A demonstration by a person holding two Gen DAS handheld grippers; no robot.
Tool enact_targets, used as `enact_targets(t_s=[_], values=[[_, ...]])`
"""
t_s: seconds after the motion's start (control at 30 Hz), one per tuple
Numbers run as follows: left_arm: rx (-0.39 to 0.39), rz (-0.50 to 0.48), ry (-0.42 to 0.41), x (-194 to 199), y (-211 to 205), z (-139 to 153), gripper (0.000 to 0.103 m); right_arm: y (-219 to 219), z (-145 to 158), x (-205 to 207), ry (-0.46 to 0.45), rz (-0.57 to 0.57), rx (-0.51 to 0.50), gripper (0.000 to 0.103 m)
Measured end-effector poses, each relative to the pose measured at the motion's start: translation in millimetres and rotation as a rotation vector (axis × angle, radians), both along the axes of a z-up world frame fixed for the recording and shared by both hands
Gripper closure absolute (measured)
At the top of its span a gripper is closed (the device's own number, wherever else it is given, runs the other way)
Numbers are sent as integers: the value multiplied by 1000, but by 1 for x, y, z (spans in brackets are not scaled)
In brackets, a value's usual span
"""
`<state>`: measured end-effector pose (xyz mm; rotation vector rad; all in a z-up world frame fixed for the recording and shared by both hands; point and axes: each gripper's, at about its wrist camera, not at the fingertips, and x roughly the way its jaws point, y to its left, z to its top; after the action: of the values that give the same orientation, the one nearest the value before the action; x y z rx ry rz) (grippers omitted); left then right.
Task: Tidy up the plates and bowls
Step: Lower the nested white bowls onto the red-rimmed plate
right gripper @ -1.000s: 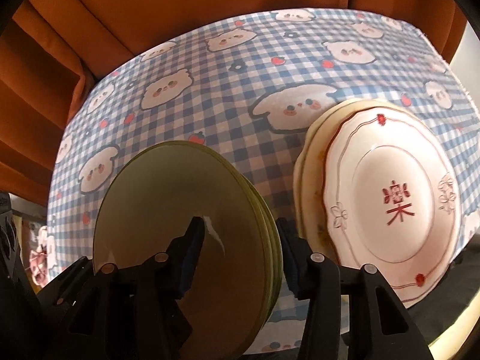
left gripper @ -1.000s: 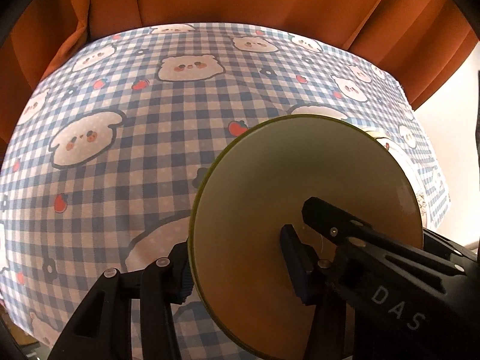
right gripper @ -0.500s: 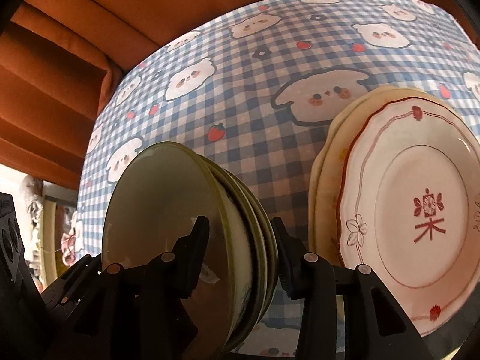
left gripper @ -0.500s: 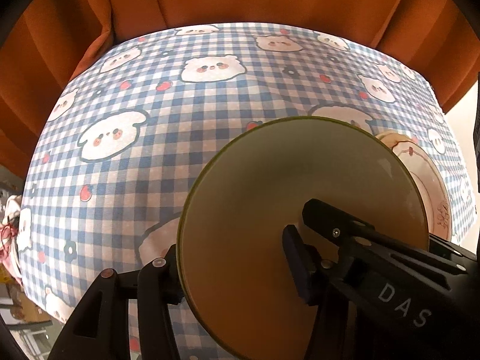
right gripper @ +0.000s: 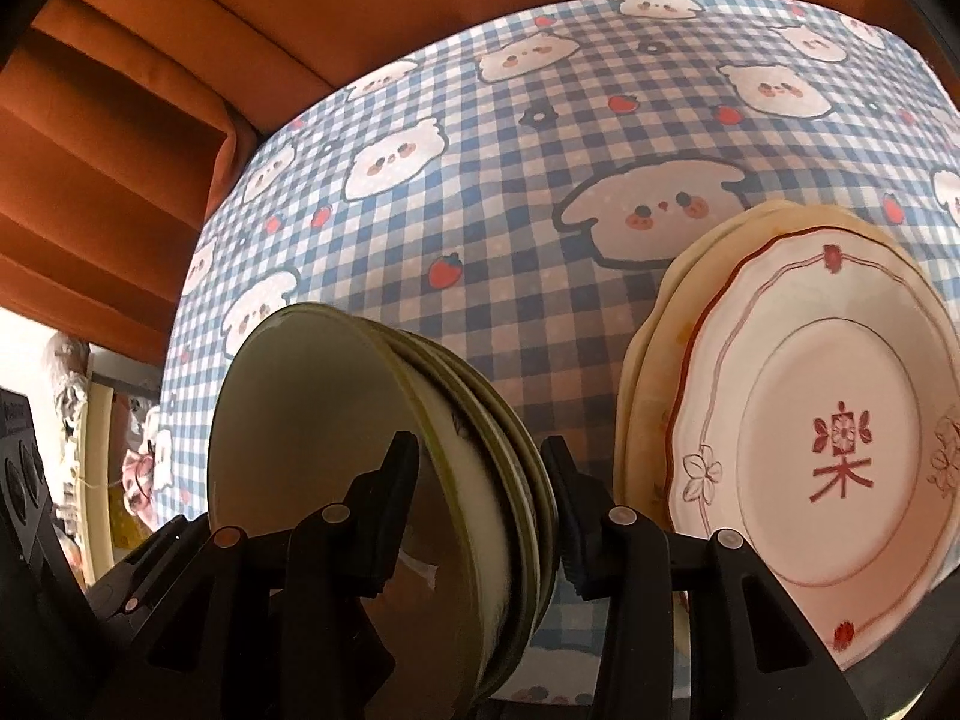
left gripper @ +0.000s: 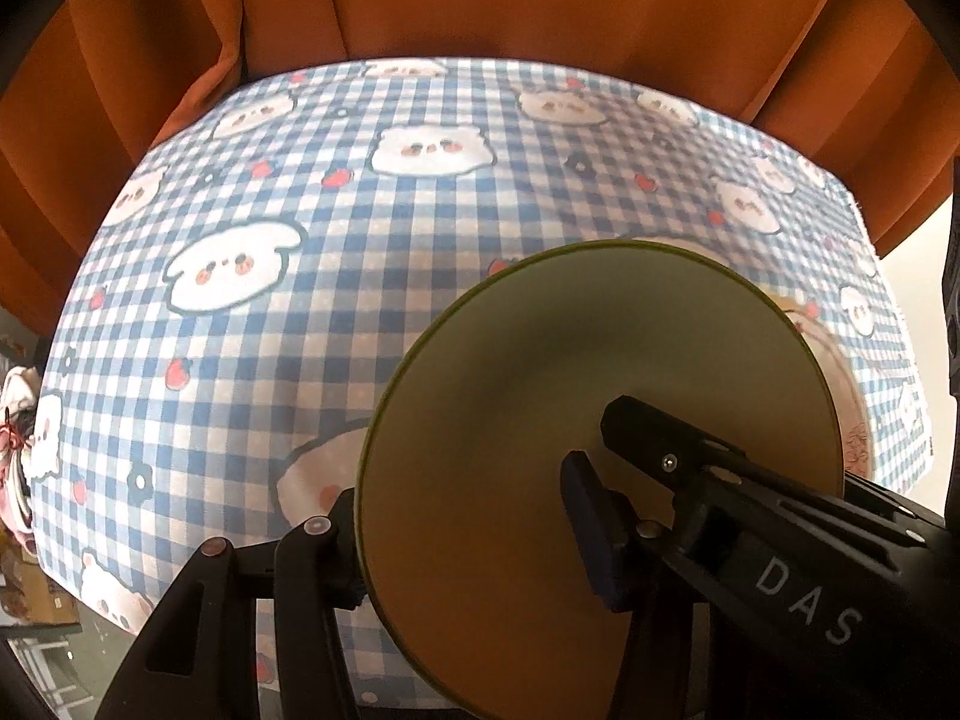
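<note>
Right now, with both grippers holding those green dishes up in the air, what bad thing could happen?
1. The green dishes sit on edge as a loose stack between the right hand-held gripper fingers; one might slip out and break.
2. They hang close beside the white plate stack, so a swing could clink them together.
3. The left hand-held gripper also pinches them; uneven pulling could twist the stack.

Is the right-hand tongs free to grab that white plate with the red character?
Probably not yet: the right tongs are shut on the stack of green bowls; the white plate lies clear just beside them.

A blue-and-white checked tablecloth [left gripper: 372, 300] – printed with cartoon animal faces and strawberries – covers the tabletop; orange curtains [left gripper: 540, 0] hang behind.
</note>
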<state>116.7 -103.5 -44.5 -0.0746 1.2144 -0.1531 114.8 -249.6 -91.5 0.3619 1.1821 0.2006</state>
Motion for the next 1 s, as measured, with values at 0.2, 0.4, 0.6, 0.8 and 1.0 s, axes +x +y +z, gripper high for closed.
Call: enact_targets(t_s=[0.2,0.4,0.6,0.8,1.0], values=[[-31,-27,-25,-4,11,18,50,8,24,-13,-36,-35,-30,57],[-82,-77,-45,-11,23,31,50,19,42,-29,-57,-96,-56,57],[-137,-109,-68,-19,25,42,50,20,62,-46,-96,-154,-83,57],[-134,-111,-102,-22,16,50,50,15,71,-52,-131,-169,-86,57],[-129,-68,-114,-25,-5,51,50,0,70,-52,-153,-136,-81,57]])
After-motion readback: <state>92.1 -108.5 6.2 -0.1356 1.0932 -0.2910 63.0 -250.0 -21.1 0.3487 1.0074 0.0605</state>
